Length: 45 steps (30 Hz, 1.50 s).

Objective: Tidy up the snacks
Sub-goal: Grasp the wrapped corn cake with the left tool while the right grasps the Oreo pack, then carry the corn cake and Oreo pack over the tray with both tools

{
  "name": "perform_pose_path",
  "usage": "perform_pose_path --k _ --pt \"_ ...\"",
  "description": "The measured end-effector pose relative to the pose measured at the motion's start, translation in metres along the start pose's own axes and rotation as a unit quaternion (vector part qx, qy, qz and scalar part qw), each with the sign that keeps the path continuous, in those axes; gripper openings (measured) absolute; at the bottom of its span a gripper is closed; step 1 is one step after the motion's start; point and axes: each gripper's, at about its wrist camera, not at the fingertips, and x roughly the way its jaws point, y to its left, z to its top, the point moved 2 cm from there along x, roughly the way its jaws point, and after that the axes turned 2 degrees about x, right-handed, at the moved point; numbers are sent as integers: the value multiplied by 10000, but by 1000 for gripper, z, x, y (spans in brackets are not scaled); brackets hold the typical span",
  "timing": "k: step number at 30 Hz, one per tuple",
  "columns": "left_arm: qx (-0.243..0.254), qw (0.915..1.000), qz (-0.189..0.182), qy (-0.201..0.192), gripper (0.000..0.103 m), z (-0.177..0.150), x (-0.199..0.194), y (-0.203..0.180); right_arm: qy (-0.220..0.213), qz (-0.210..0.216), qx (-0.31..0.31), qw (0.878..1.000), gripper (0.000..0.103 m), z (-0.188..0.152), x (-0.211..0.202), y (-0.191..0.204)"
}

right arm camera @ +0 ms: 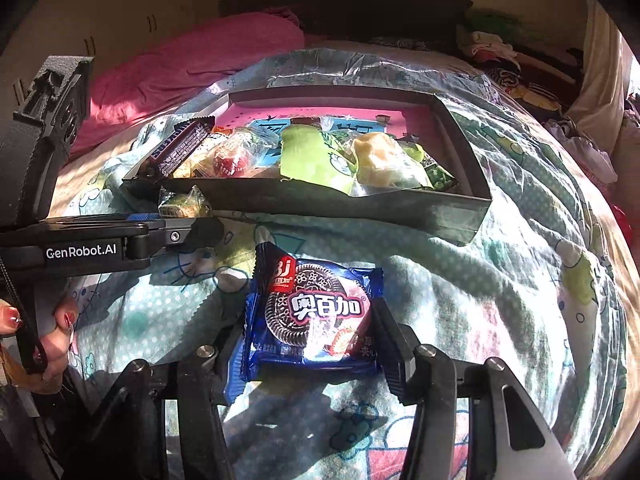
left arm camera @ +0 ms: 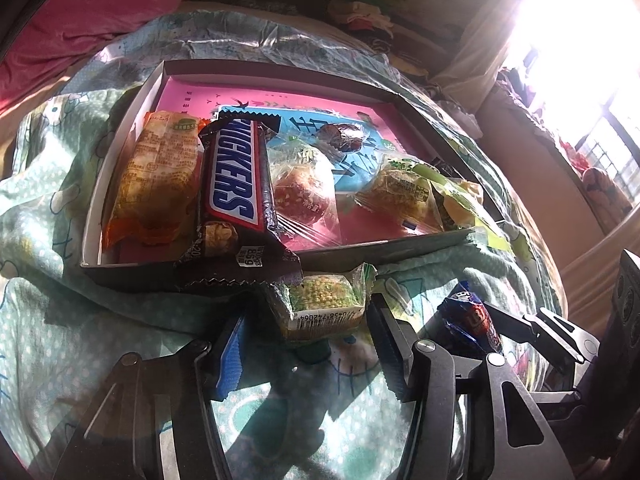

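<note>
A shallow cardboard box [left arm camera: 94,208] [right arm camera: 464,204] on the bed holds several wrapped snacks, among them a Snickers bar [left arm camera: 236,184] [right arm camera: 180,148] whose end overhangs the front wall. A small green-wrapped snack [left arm camera: 324,304] [right arm camera: 184,204] lies on the blanket just before the box, between the open fingers of my left gripper [left arm camera: 308,344]. In the right wrist view a blue cookie packet [right arm camera: 316,316] sits between the fingers of my right gripper [right arm camera: 316,344], which are close against its sides. That packet also shows in the left wrist view [left arm camera: 472,320].
A green patterned blanket [right arm camera: 500,300] covers the bed. A pink pillow [right arm camera: 192,68] lies behind the box at left. Piled clothes [right arm camera: 500,60] sit at the back right. A bright window [left arm camera: 580,40] is at right.
</note>
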Motion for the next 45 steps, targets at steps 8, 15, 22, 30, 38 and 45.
perform_pose_path --k 8,15,22,30,38,45 --pt "-3 10000 -68 1 46 3 -3 2 -4 39 107 9999 54 2 -1 -3" --pt "87 9989 -453 -24 43 4 -15 -7 -99 30 404 9991 54 5 -12 -15" --pt "218 9976 -623 -207 43 7 -30 -15 -241 -12 598 9979 54 8 -27 -26" --pt "275 9964 -607 -526 43 13 -47 -13 -426 -63 583 9974 54 19 -40 -27" --pt "341 9954 -488 -748 43 18 -58 -8 -608 -79 571 9965 54 32 -46 -28" --pt "233 9955 -371 -835 43 23 -60 3 -721 -78 663 9952 54 41 -46 -33"
